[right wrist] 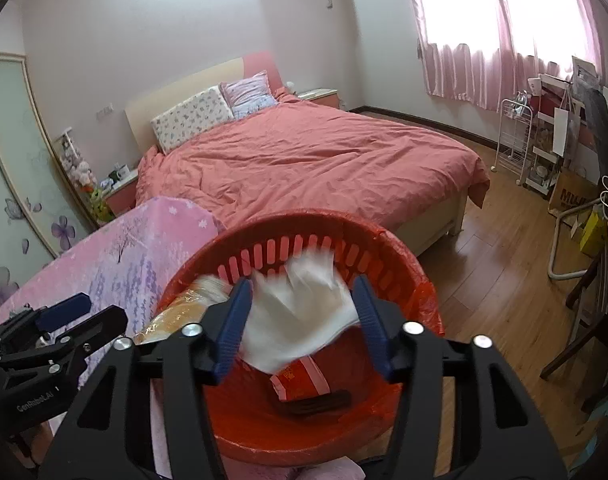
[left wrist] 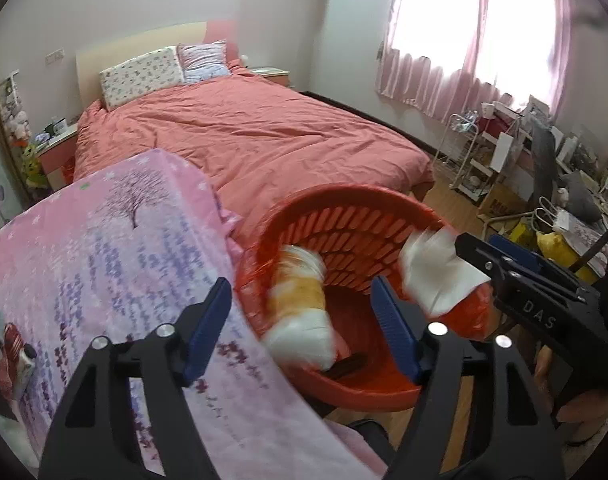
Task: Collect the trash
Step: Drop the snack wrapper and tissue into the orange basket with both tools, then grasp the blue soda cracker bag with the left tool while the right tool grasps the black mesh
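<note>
Behind our grippers a bed with a coral duvet fills the bedroom. Our left gripper gapes wide, gripping nothing, above the red slatted trash basket. Our right gripper is spread too; white tissue blurs between its fingers, contact unclear, over that basket.

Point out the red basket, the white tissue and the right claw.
red basket (right wrist: 304, 227): right wrist view, far rim.
white tissue (right wrist: 300, 316): right wrist view, crumpled middle.
right claw (right wrist: 302, 322): right wrist view, between fingertips.
</note>
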